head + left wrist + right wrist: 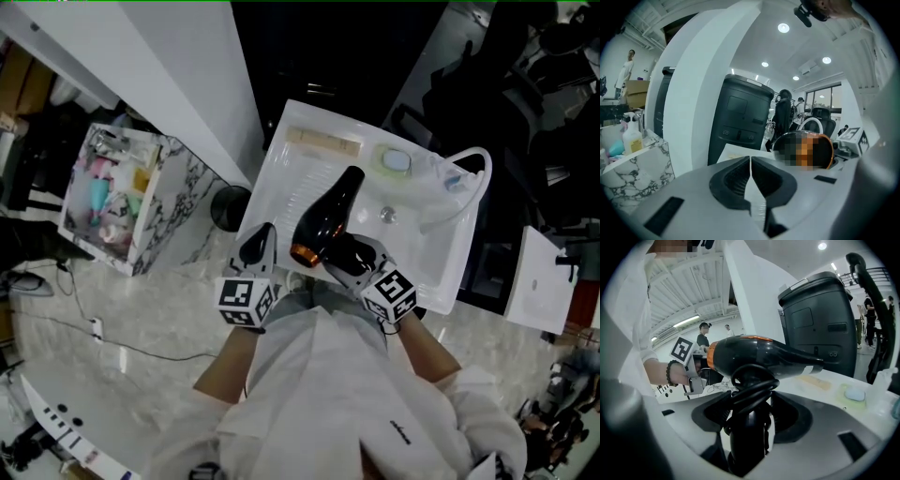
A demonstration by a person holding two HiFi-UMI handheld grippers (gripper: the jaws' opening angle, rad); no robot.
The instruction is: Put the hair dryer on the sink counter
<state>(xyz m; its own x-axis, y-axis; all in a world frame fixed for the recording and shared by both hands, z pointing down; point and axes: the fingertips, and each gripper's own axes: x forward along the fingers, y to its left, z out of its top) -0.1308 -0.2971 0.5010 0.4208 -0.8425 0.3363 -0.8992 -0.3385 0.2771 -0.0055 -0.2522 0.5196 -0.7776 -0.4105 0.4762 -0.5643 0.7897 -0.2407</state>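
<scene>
- Big white pillar [178, 75]: runs diag. across head view, upper left, close against left edge of sink surface.
- White sink surface [277, 183]: centre of head view, basin sunk in the middle, just ahead of the person.
- Dark grey cabinet [820, 319]: stands behind far edge of the surface, fills the bkgd of both gripper views.
- Marble-pattern rack [164, 211]: left of the pillar, well apart from the sink, packed w/ bottles.
- Hair dryer [328, 220]: black, orange ring at the rear; held up over left part of the basin, nozzle pointing at the far edge, rear toward the person. Cord [752, 392] looped round the handle.
- Right gripper [345, 255]: jaws clamped on the dryer handle & cord loops, dryer body lying across above them.
- Left gripper [255, 246]: jaws pressed together, nothing betw. them; just left of the dryer's rear, over near-left corner of the surface.
- White arched faucet [473, 173]: right side of the basin.
- Black round tub [230, 206]: on the floor betw. pillar base & the surface.
- Tan bar [323, 142]: along far rim, ahead of the nozzle.
- Green soap dish [396, 161]: far rim, right of the tan bar, pale blue soap in it.
- Drain [387, 215]: basin floor, right of the dryer.
</scene>
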